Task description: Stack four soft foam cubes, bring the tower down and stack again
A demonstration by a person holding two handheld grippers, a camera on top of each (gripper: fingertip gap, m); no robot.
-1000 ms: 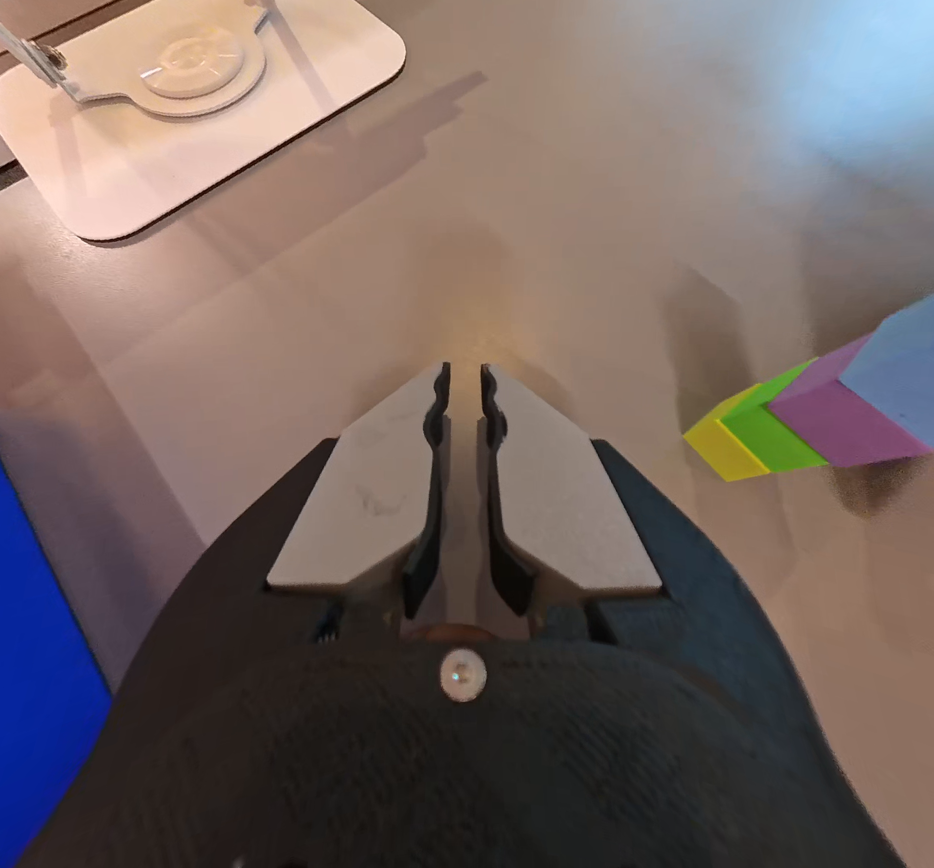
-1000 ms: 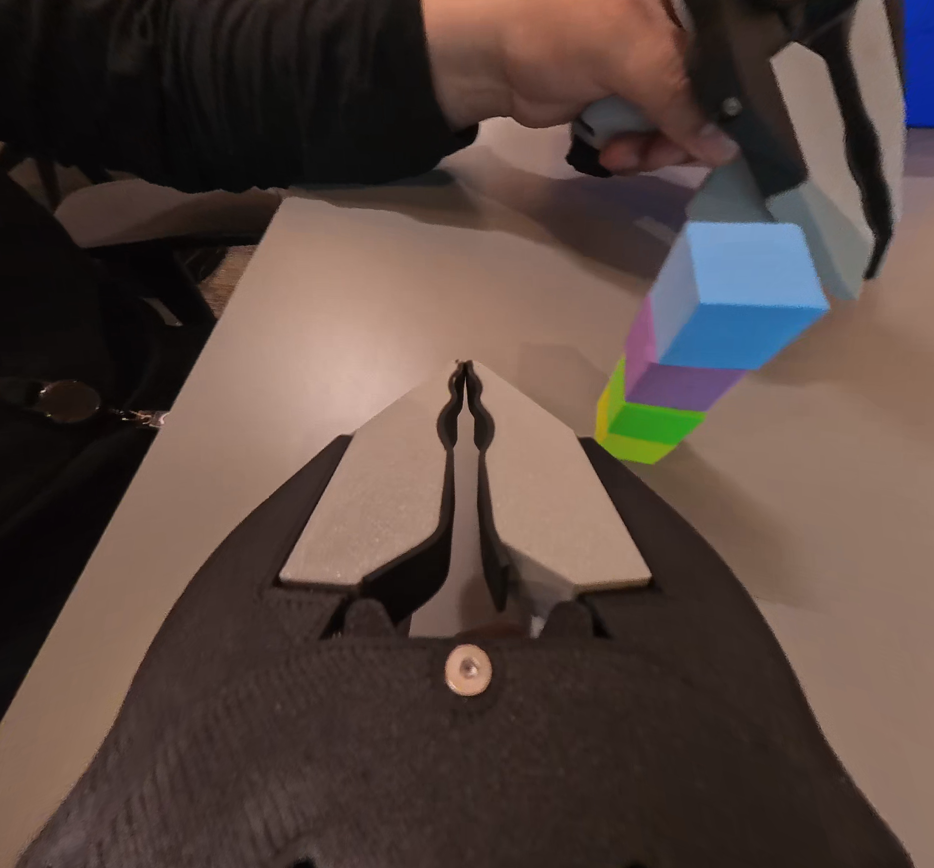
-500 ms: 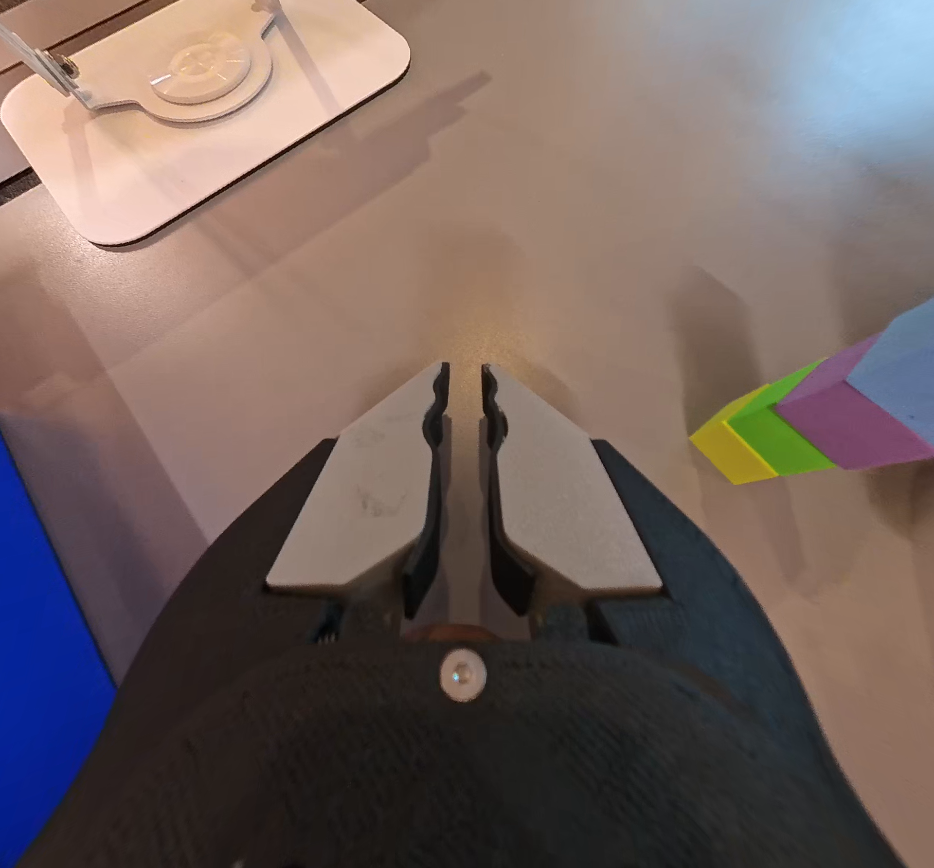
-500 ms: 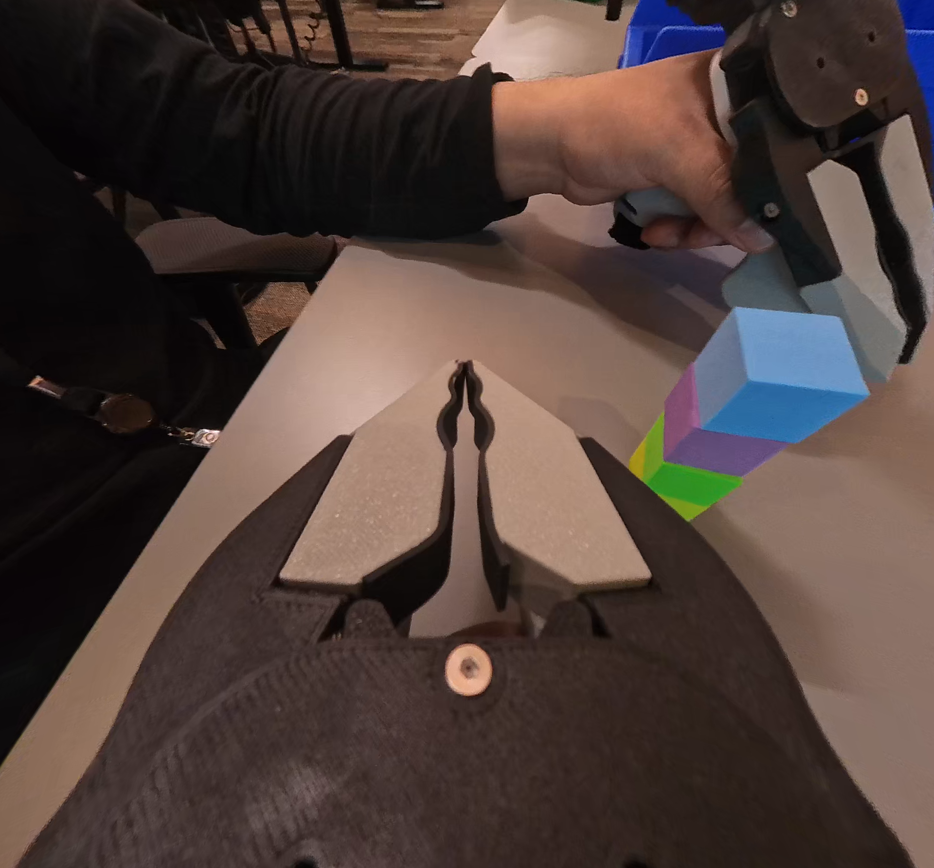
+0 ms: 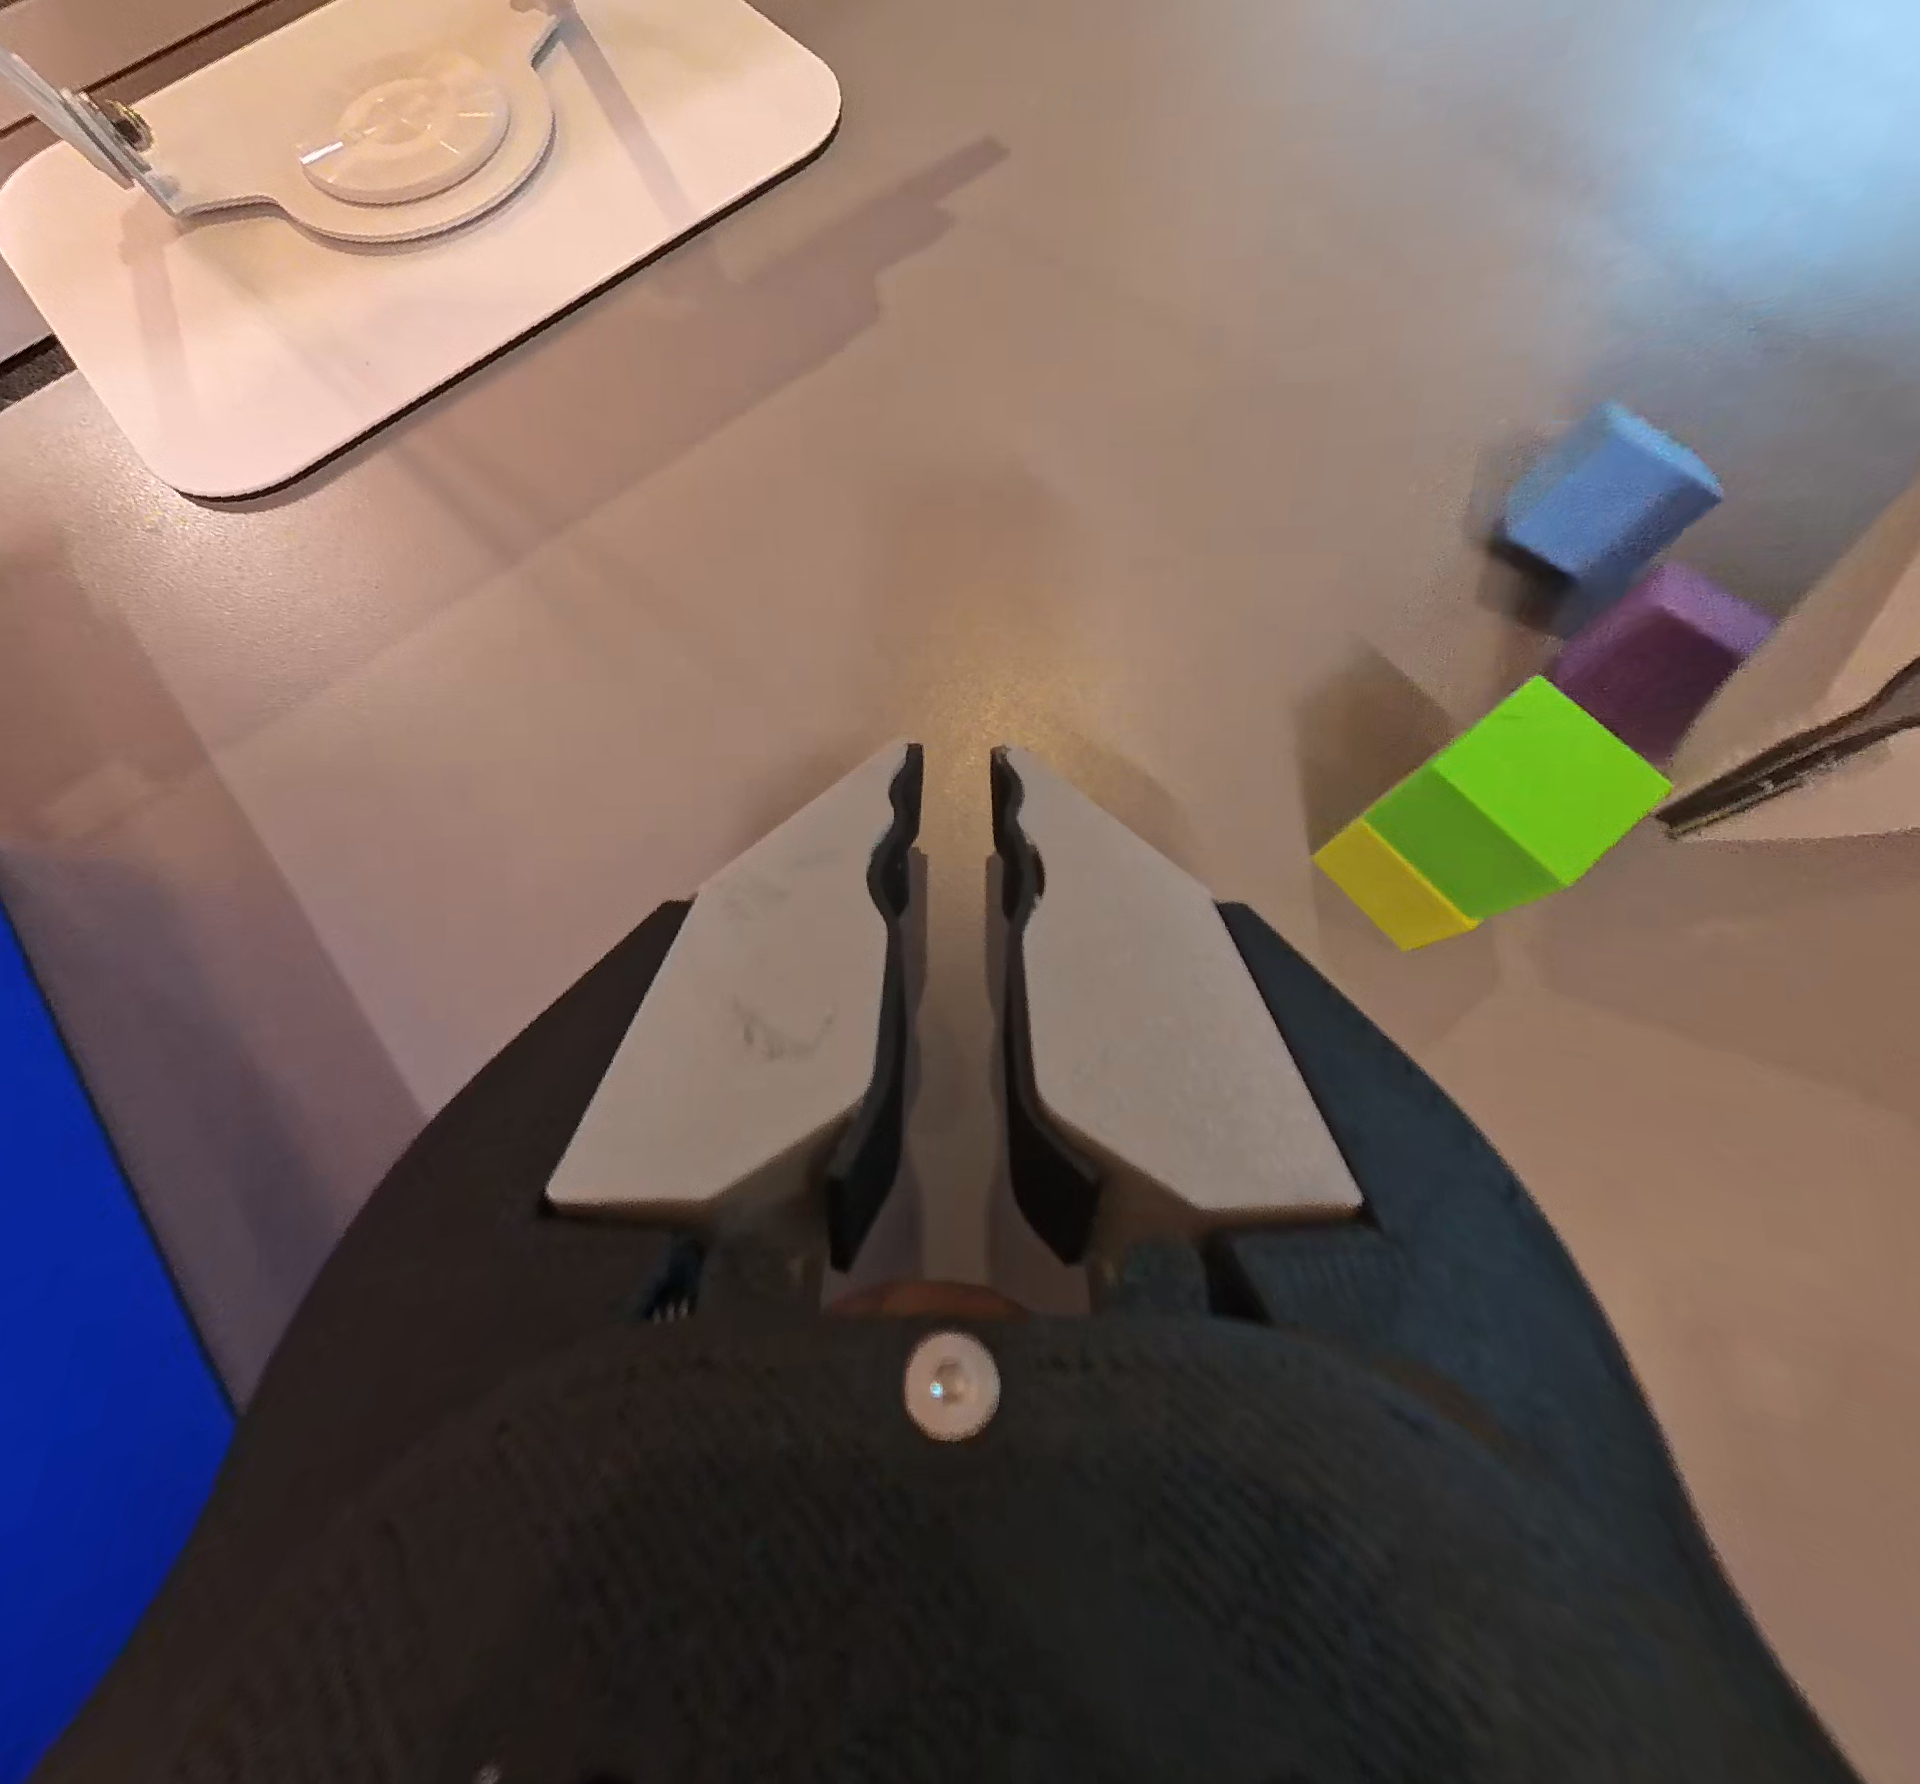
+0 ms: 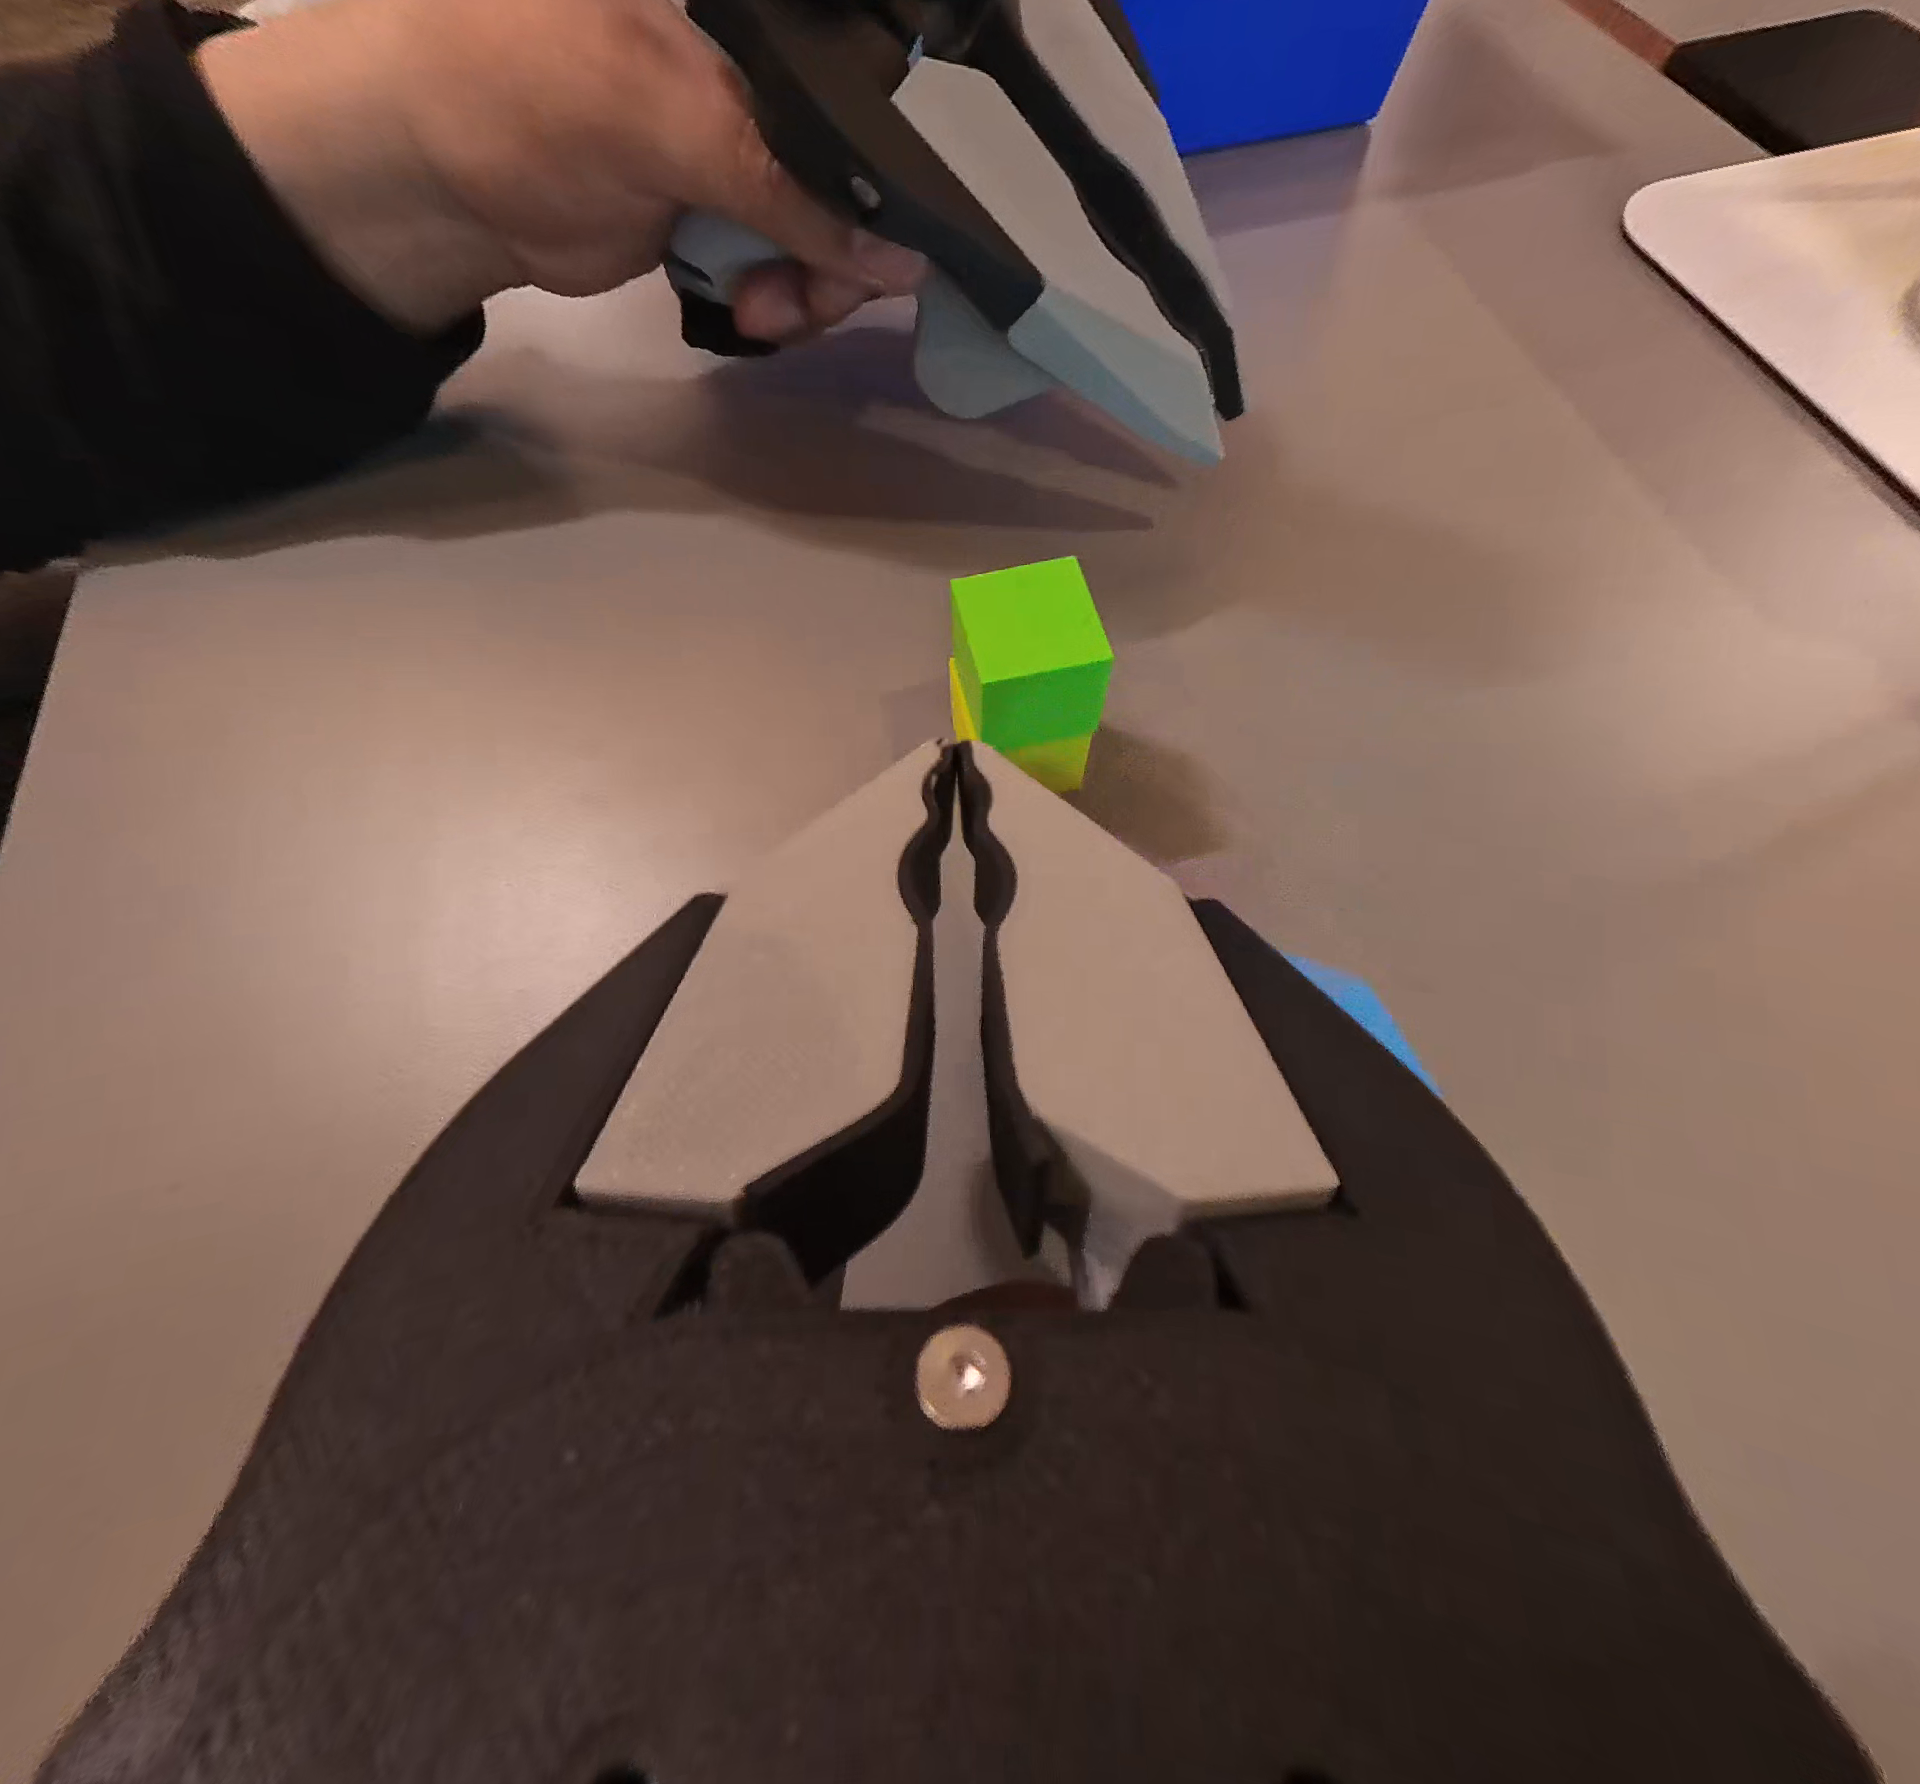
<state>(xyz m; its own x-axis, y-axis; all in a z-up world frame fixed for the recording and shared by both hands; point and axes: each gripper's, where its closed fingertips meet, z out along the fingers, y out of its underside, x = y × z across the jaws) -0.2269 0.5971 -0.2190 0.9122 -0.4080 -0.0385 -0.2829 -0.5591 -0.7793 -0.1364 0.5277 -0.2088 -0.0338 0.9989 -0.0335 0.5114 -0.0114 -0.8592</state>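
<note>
Foam cubes are scattered mid-topple: blue (image 5: pixel 1605 498) and purple (image 5: pixel 1652 659) are seen tumbled beyond the green cube (image 6: pixel 1029 638), stacked on yellow (image 6: pixel 1060 758) just ahead of the clenched, empty right claw (image 6: pixel 951 747). The left claw (image 5: pixel 951 763), slightly parted, grasps nothing, well aside, judged clear for restacking.
</note>
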